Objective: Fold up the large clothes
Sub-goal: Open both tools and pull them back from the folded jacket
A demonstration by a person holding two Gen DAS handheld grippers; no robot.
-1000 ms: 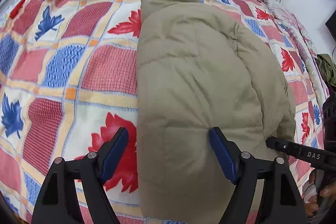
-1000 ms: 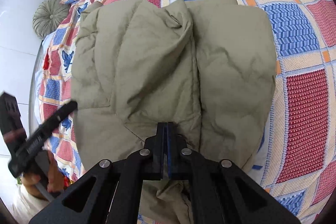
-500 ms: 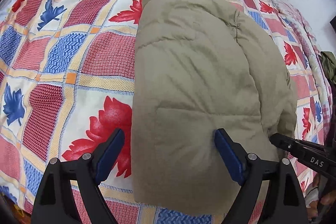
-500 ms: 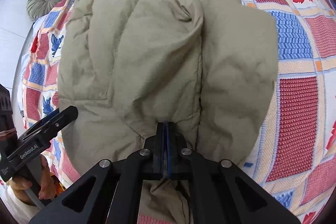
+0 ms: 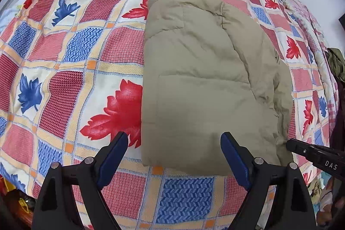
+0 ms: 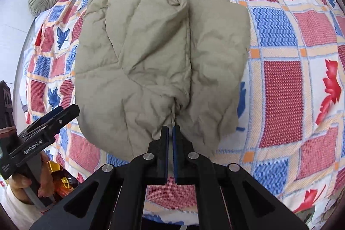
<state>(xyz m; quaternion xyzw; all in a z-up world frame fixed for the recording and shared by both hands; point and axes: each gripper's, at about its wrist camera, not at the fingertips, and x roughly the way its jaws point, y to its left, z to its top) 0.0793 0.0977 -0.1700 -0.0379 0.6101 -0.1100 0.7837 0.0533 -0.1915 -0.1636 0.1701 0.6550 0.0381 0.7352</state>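
**Right tool just let go of the jacket**

A second earlier the right tool was pinching the hem; now its jaws sat a sliver apart with nothing between them; left tool had backed off, jaws spread wide over the near edge; puffy quilted khaki jacket lay folded on the checked, leaf-print bedspread.

Both wrist views above jacket

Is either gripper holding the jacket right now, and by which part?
Left gripper is open, holding nothing. Right gripper sits nearly closed at the jacket's near edge; an actual pinch cannot be told.
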